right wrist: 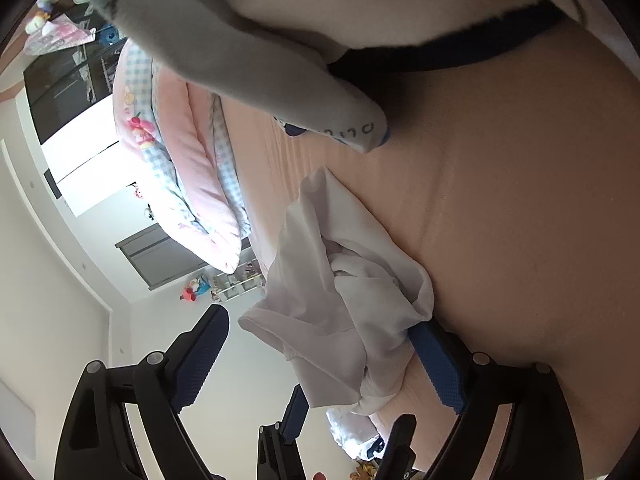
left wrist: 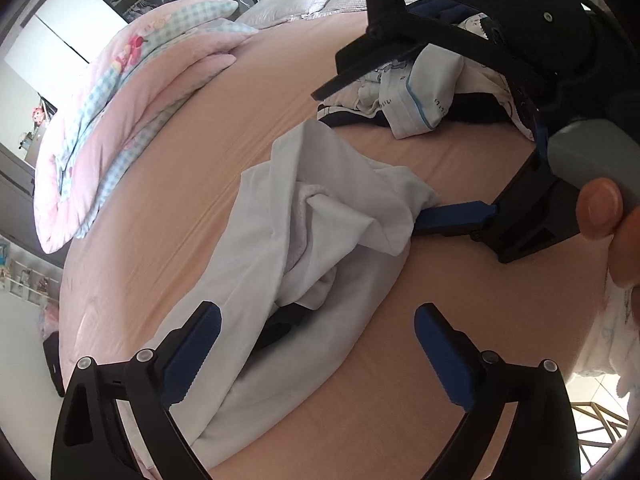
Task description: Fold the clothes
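Two tong-style grippers, both spread wide, neither clamped on cloth.

Left gripper (left wrist: 316, 354): released, blue pads apart, poised over the near end of the white garment (left wrist: 316, 216); one pad above the cloth's edge, the other over bare sheet. Contact not confirmed.

Right gripper (right wrist: 332, 358): released, jaws gaping; one blue pad (right wrist: 438, 364) tucked at the garment's bunched far corner, cloth draped on or against it, the other pad clear in the air. Same tool seen from the left wrist view at the cloth's right edge, thumb (left wrist: 600, 208) on its grey handle.

White garment: crumpled, lying lengthwise mid-bed on the peach bedsheet (left wrist: 240, 100), unfolded, a dark lining or band showing in one fold. Judged light, thin, limp and fairly smooth; no stiffness to hold shape, prone to slipping from a shallow pinch and dragging extra layers along. Best hold, as judged: a hem or corner at each end, single layer, pinched deep between pads, then pulled taut to flatten before folding.

Further out: heap of mixed clothes (left wrist: 416, 96), white with blue trim and navy, unsorted beyond the garment. Pink-and-blue checked quilt (left wrist: 132, 112), folded along the bed's far side. Dark cabinet (right wrist: 68, 76) against the wall.
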